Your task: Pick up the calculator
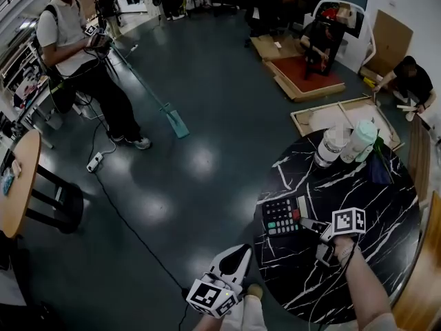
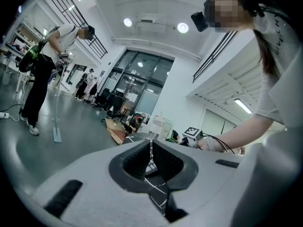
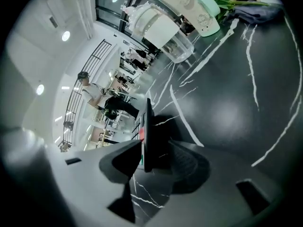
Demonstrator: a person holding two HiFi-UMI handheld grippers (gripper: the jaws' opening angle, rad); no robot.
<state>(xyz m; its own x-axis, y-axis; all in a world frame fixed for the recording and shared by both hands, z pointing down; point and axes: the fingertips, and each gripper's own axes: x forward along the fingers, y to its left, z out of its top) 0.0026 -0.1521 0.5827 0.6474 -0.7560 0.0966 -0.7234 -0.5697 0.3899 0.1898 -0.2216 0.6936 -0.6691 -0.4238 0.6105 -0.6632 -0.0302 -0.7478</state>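
The calculator (image 1: pixel 281 216), dark with coloured keys, lies near the left rim of the round black marble table (image 1: pixel 365 205). My right gripper (image 1: pixel 307 224) reaches it from the right. In the right gripper view the calculator (image 3: pixel 146 126) shows edge-on between the jaws of the right gripper (image 3: pixel 156 142). It lies against one pad, and a dark gap separates it from the other. My left gripper (image 1: pixel 236 259) hangs off the table's left edge over the floor. In its own view the left gripper (image 2: pixel 151 150) has its pads together with nothing between them.
A white lidded tumbler (image 1: pixel 329 147) and a pale green cup (image 1: pixel 362 142) stand at the table's far side beside a leafy stem (image 1: pixel 380 158). A person with a mop (image 1: pixel 76 40) stands far left. A wooden table (image 1: pixel 17 185) sits at the left edge.
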